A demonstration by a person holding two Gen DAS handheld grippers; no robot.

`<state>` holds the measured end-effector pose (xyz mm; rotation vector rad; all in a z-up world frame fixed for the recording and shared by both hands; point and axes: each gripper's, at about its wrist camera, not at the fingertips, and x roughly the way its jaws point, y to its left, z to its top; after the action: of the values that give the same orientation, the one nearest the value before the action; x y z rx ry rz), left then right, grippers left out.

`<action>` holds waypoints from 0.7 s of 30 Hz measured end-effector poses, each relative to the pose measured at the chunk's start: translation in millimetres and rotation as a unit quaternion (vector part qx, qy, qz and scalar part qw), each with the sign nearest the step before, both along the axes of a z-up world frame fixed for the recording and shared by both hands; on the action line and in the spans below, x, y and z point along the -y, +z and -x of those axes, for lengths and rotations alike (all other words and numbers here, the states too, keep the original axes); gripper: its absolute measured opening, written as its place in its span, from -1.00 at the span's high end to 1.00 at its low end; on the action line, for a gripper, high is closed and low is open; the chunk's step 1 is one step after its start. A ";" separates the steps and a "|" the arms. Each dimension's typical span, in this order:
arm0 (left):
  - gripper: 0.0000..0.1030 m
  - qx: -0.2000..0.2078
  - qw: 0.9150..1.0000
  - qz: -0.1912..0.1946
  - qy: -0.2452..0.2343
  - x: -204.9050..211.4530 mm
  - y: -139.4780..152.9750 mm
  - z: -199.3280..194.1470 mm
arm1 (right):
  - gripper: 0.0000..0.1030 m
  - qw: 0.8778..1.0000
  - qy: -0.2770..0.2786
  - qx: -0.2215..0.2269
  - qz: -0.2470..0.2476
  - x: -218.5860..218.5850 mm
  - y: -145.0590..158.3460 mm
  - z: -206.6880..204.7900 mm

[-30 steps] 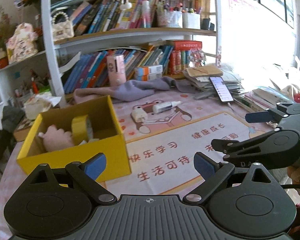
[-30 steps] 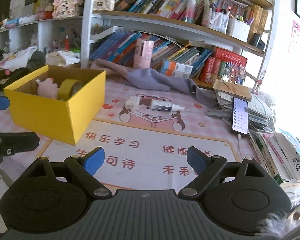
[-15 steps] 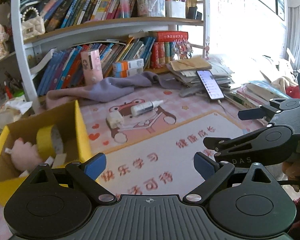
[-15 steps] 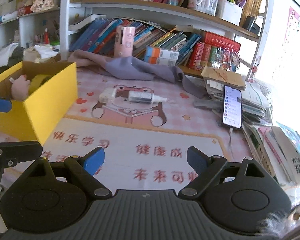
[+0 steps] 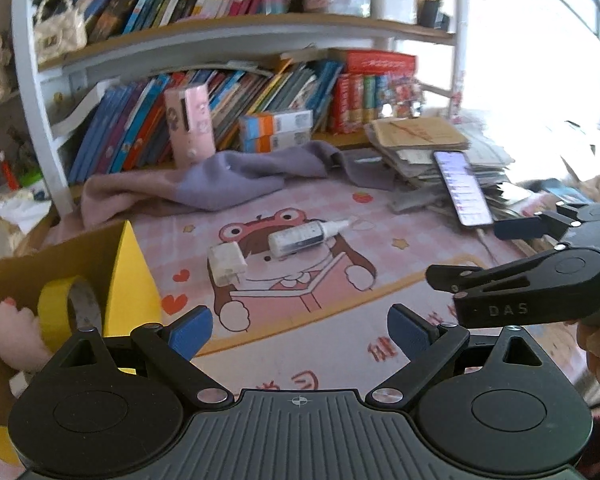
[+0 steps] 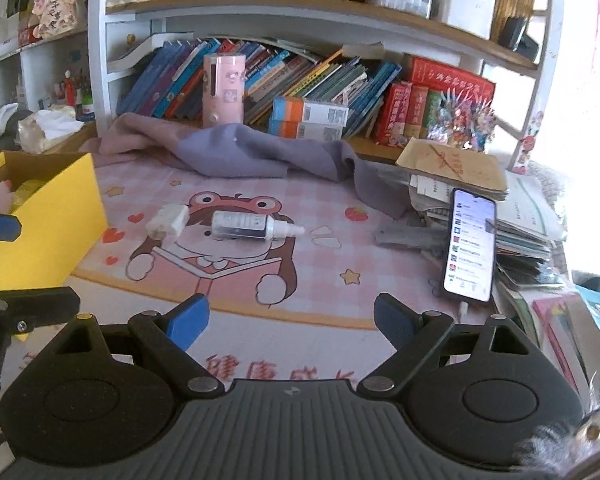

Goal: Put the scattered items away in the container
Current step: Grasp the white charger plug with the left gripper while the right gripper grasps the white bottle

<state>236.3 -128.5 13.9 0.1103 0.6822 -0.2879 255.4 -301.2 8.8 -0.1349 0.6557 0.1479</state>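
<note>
A small white bottle with a nozzle (image 5: 300, 238) (image 6: 248, 226) lies on its side on the pink cartoon mat, and a white block-shaped item (image 5: 227, 262) (image 6: 168, 220) lies just left of it. The yellow cardboard box (image 5: 134, 272) (image 6: 56, 220) stands at the left, holding a yellow tape roll (image 5: 66, 316) and a pink plush toy (image 5: 14, 332). My left gripper (image 5: 300, 332) is open and empty, short of the two items. My right gripper (image 6: 290, 320) is open and empty too, with the bottle ahead of it. Its fingers (image 5: 512, 280) show at the right of the left wrist view.
A purple-pink cloth (image 6: 236, 152) lies crumpled behind the items, in front of a bookshelf (image 6: 300, 12) full of books. A lit phone (image 6: 470, 244) leans on a stack of papers and books (image 6: 452, 164) at the right. A pink cylinder (image 6: 224, 90) stands at the shelf's foot.
Both grippers have travelled rightwards and closer to the bottle and white block. The yellow box has slid toward the left edge of both views. Both stay open.
</note>
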 end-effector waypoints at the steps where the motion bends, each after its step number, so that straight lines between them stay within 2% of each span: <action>1: -0.87 -0.008 1.000 0.005 0.007 1.4 -3.1 -7.0 | -0.74 1.000 0.005 -0.003 0.000 3.1 -2.6 -6.9; 6: -0.86 -0.034 0.997 0.019 0.064 5.8 -18.7 -50.1 | -0.73 0.999 0.043 -0.012 0.008 13.6 -19.7 -48.8; 14: -0.84 -0.029 0.993 -0.012 0.114 13.5 -35.5 -113.3 | -0.71 0.991 0.134 -0.010 0.018 14.3 -45.2 -122.8; 16: -0.82 -0.032 0.992 -0.018 0.121 13.2 -42.8 -128.8 | -0.67 0.984 0.173 -0.006 0.037 6.8 -53.1 -142.0; 19: -0.65 -0.044 0.990 -0.027 0.130 10.8 -55.7 -151.7 | -0.57 0.970 0.235 0.003 0.068 -6.2 -67.0 -165.3; 21: -0.58 -0.054 0.988 -0.032 0.139 8.0 -64.0 -164.0 | -0.31 0.957 0.276 0.002 0.089 -15.7 -77.1 -177.6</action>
<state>400.3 -136.6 -50.1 0.0592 0.8051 -0.0047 433.1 -285.5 -68.3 -0.4931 0.6137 0.6268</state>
